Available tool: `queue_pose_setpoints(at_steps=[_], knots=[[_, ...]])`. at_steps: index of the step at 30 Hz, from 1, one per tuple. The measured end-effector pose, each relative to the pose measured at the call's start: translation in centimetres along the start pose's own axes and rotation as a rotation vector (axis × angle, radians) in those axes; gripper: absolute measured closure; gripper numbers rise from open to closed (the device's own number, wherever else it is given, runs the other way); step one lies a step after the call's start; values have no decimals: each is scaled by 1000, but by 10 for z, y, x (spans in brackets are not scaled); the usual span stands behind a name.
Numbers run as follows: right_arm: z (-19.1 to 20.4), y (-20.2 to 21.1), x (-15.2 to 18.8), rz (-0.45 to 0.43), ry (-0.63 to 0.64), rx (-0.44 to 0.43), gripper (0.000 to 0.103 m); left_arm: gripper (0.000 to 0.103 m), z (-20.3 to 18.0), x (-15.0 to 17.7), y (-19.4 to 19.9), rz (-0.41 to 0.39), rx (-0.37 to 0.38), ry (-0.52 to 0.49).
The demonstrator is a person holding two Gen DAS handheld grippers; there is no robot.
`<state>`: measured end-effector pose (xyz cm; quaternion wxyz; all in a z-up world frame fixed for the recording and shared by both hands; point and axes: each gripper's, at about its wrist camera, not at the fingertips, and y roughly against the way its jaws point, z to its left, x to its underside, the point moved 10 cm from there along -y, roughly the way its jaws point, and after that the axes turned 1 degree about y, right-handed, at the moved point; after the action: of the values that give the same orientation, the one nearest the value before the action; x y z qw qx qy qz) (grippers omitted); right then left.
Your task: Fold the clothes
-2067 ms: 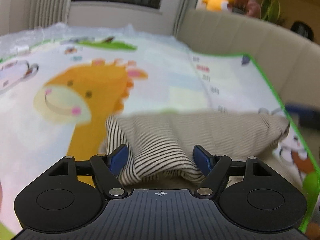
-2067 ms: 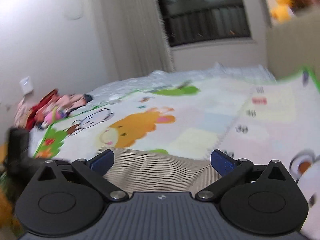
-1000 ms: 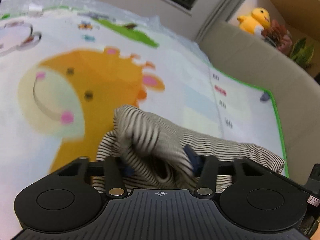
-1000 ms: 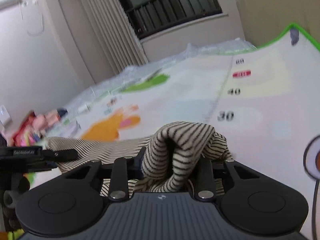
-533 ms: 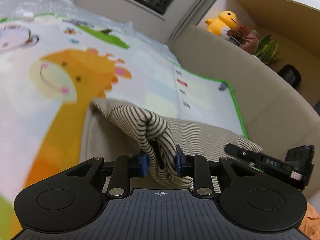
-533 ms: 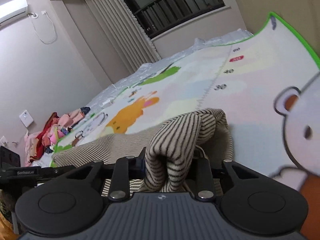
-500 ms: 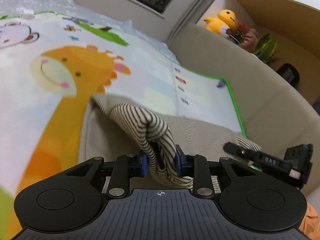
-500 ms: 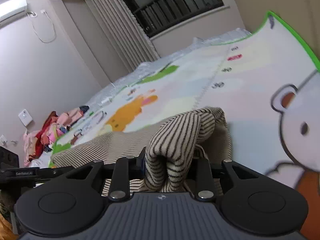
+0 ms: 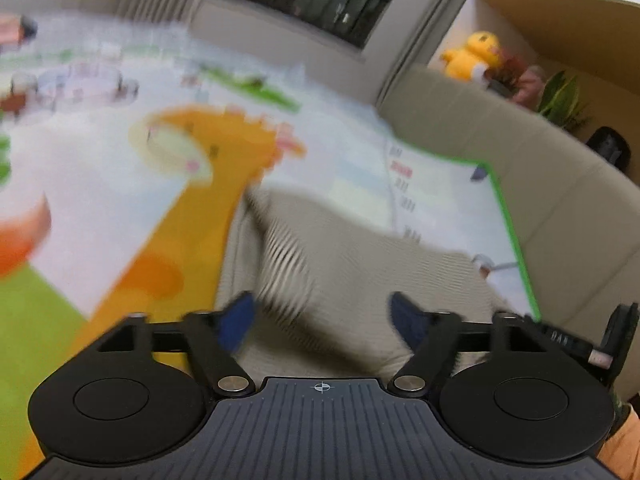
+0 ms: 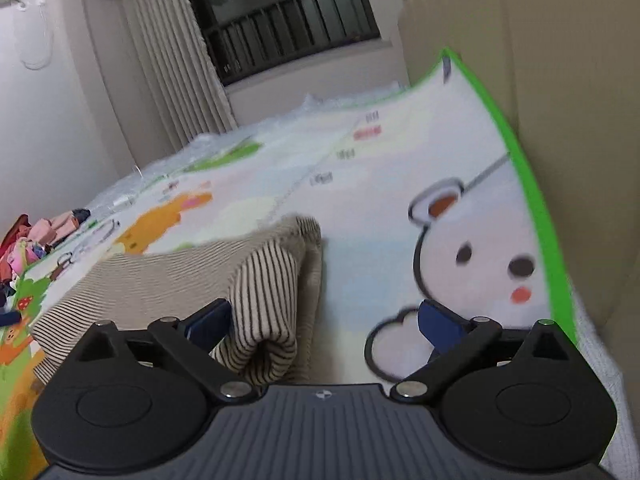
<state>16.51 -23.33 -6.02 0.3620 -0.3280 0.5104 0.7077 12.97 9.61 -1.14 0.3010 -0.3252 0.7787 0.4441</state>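
A beige and black striped garment (image 9: 344,264) lies folded on the cartoon play mat (image 9: 100,184). In the left wrist view my left gripper (image 9: 322,316) is open just above the garment's near edge, with a raised fold between the blue pads; the view is blurred. In the right wrist view my right gripper (image 10: 324,320) is open; a rolled fold of the garment (image 10: 264,296) rests against its left pad (image 10: 210,320), and the right pad is over bare mat. The right gripper's tip (image 9: 616,340) shows at the left wrist view's right edge.
A beige sofa (image 9: 560,184) runs along the mat's green right edge (image 10: 532,184). A yellow plush duck (image 9: 472,56) and a plant (image 9: 560,96) sit behind the sofa. A pile of pink and red clothes (image 10: 32,240) lies at the mat's far left. A window and curtains are behind.
Both grippers were shut on folds of the striped garment half a second ago; both have opened and let go. The garment's lifted edge has dropped onto itself.
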Motion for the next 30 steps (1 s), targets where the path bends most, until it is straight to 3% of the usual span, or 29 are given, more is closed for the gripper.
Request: queue_pose_setpoints(at_steps=[3,6,7,8,9,10,13,21,30], knots=[[8,7,-12,-49,44,-11,3,9,-25,-13,8,-52,29,-62],[16,6,-22,-74,70,-27,3,8,-45,-1,-8,17,73,-77],[18,5,-25,-83,84,-30,11,8,-47,8,-17,60,78,-68],[22,3,-27,-92,114,-27,43,8,-48,18,-27,105,79,-56],[25,-1,-26,-84,132,-28,60,8,-48,29,-36,150,79,-44],[28,-5,-25,-76,149,-30,71,8,-48,41,-46,196,78,-33],[39,-19,-15,-29,194,-52,71,8,-45,57,-62,242,58,-56],[66,-18,25,91,218,-105,62,7,-38,36,-78,234,42,-70],[120,19,59,148,247,-284,40,4,-7,-2,-114,189,-43,-107]])
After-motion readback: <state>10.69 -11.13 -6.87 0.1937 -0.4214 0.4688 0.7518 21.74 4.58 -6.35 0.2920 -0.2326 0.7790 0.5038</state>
